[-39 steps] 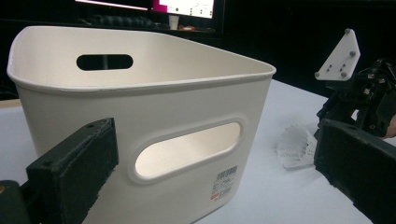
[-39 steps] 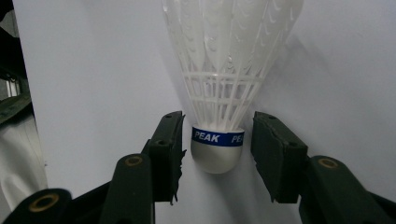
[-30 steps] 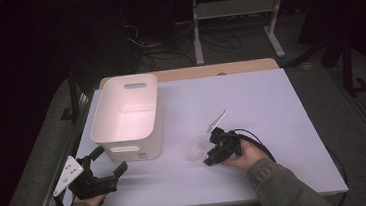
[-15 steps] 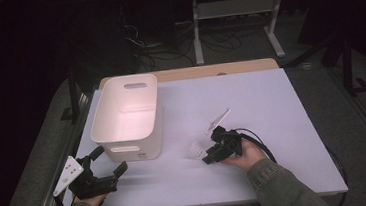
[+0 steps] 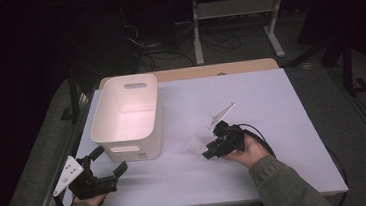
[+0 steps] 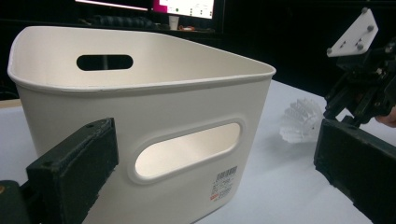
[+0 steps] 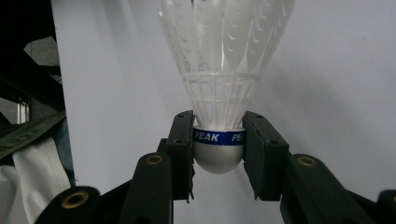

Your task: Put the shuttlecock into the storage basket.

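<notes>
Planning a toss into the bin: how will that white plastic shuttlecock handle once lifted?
The white plastic shuttlecock probably weighs almost nothing: its skirt is thin open lattice. That skirt likely flexes if squeezed. The right claw pinches its rounded cork, which looks smooth and might slip or pivot.

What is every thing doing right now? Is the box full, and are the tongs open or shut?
White box: upright on the table, nothing inside.
Shuttlecock: gripped at its base, near the box.
Left tongs: open, holding nothing, facing the box.
Right tongs: shut on the shuttlecock.
</notes>
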`<state>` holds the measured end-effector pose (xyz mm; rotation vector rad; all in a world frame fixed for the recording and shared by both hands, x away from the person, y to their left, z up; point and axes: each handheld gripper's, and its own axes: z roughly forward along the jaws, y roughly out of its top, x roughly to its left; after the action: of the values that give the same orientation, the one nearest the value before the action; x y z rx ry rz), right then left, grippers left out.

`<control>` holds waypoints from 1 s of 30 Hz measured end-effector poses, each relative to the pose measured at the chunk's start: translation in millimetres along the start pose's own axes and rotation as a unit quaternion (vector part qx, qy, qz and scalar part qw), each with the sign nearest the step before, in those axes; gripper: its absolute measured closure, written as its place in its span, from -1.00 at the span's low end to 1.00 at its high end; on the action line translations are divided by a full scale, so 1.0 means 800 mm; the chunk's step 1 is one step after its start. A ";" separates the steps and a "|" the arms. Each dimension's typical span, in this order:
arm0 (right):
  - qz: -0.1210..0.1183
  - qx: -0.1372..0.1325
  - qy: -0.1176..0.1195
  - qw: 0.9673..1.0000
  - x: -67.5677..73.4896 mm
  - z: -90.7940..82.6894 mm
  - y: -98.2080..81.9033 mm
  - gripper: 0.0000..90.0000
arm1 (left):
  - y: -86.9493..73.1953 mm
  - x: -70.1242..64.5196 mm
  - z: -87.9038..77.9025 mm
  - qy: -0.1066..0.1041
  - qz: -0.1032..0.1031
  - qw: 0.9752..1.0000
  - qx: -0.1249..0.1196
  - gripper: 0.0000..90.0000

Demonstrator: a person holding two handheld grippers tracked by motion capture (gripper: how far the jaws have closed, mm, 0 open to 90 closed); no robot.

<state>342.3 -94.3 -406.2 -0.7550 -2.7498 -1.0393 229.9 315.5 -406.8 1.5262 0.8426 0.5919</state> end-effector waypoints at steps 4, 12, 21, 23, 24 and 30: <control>0.000 -0.008 0.001 1.000 0.002 -0.009 0.006 0.42 | 0.000 0.000 0.000 -0.001 -0.002 1.000 -0.001 -1.00; -0.005 -0.012 -0.006 1.000 0.005 -0.020 0.017 0.42 | 0.000 0.000 0.000 -0.001 -0.003 1.000 -0.001 -1.00; -0.007 -0.024 -0.007 1.000 0.008 -0.031 0.025 0.42 | 0.000 0.000 0.000 -0.001 -0.003 1.000 -0.002 -1.00; -0.006 -0.025 -0.005 1.000 0.008 -0.033 0.028 0.42 | 0.000 0.000 0.000 0.000 -0.003 1.000 -0.002 -1.00; -0.005 -0.024 -0.005 1.000 0.009 -0.034 0.029 0.42 | 0.000 0.000 0.000 0.000 -0.002 1.000 -0.001 -1.00; -0.019 -0.028 -0.012 0.999 0.009 -0.040 0.037 0.42 | 0.000 0.000 0.000 0.000 -0.002 1.000 -0.001 -1.00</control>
<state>348.3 -92.7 -362.6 -0.7304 -2.7769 -1.1259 229.8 315.4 -406.7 1.5231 0.8454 0.5896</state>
